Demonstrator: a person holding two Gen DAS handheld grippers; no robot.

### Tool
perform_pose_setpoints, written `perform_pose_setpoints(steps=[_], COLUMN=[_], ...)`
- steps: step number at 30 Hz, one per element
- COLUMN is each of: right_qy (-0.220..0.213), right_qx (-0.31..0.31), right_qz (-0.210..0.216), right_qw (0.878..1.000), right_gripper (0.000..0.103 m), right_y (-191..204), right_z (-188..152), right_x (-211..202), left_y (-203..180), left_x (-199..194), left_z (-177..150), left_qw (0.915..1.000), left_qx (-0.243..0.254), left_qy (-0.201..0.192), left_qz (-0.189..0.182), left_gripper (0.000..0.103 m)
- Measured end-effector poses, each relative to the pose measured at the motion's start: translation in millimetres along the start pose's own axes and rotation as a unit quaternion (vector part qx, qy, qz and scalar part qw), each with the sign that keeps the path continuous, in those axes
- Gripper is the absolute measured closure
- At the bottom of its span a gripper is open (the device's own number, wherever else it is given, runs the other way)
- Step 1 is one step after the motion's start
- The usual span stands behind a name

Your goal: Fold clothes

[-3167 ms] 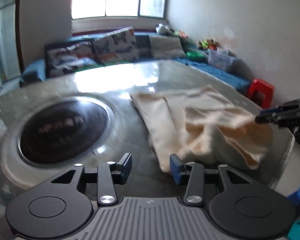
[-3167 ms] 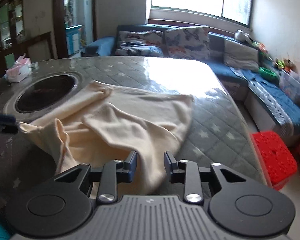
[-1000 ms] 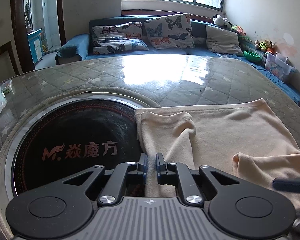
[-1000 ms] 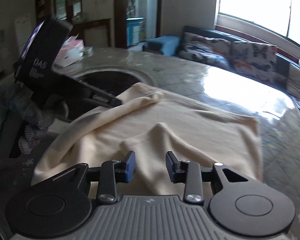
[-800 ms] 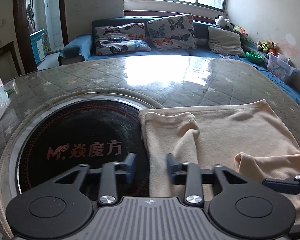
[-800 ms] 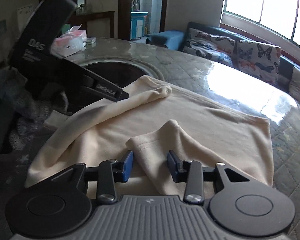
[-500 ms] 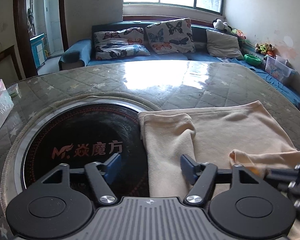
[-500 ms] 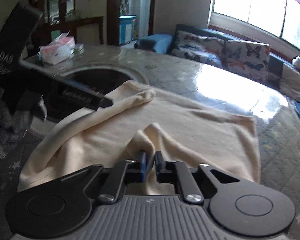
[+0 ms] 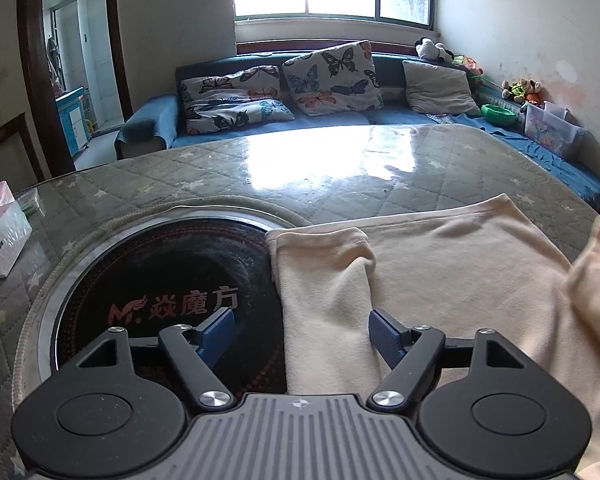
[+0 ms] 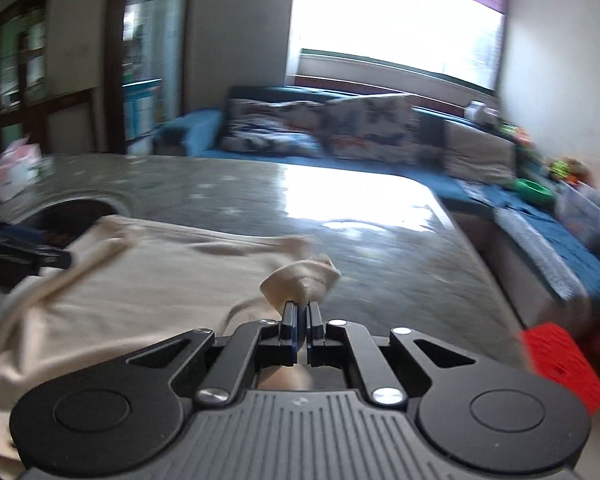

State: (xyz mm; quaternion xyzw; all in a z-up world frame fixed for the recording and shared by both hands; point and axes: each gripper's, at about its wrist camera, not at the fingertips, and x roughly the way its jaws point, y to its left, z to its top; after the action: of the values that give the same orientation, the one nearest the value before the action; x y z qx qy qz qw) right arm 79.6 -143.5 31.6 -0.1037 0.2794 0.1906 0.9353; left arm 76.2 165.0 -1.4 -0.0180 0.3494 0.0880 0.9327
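Observation:
A cream garment (image 9: 460, 272) lies spread on the quilted table (image 9: 340, 176), with a folded sleeve (image 9: 324, 280) along its left edge beside the black hob. My left gripper (image 9: 302, 330) hovers low over that sleeve. Its jaws are opening and stand wide on either side of the sleeve without pressing it. My right gripper (image 10: 302, 312) is shut on a bunched bit of the garment (image 10: 300, 276) and holds it lifted off the table at the cloth's right side. In the right wrist view, the left gripper (image 10: 24, 256) shows as a dark bar at the far left.
A round black hob (image 9: 160, 280) is set into the table on the left. A tissue pack (image 9: 0, 240) sits at the table's left edge. A blue sofa with cushions (image 9: 340, 120) runs behind the table. A red stool (image 10: 560, 360) stands on the floor at the right.
My left jaws went from shut on the sleeve to wide open. My right jaws shut on a fold of the garment, then swung right with it lifted.

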Motion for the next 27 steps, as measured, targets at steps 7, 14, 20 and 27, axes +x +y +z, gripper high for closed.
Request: perform_pose_setpoints(steps=[7,14,20,27], right_qy=[0.021,0.061,0.081,0.063], right_qx=[0.049,0.071,0.092,0.107], right_qz=[-0.08,-0.143,-0.182,-0.178], right_qw=[0.995,0.985,0.976,0.976], right_gripper=[0.1,0.1,0.097,0.083], right_y=[-52.8,-84.8,-105.8,-112.2], right_z=[-33.0,-66.0,-75.1,-71.4], right_x=[-8.2,-6.8,-6.9,-16.8], left_y=[-0.7,0.7,-3.3,-23.6], left_x=[1.1,1.7,-4.9,-35.6], left_z=[-0.1,-0.3,-1.5,-12.4], left_qw=[1.0,1.0,0.9999,0.9989], left_qx=[0.004,0.006,0.009,0.04], left_qy=[0.0,0.002,0.0,-0.017], left_qz=[0.001,0.006,0.007,-0.015], left_gripper=[0.026,0.026,0.026,0.022])
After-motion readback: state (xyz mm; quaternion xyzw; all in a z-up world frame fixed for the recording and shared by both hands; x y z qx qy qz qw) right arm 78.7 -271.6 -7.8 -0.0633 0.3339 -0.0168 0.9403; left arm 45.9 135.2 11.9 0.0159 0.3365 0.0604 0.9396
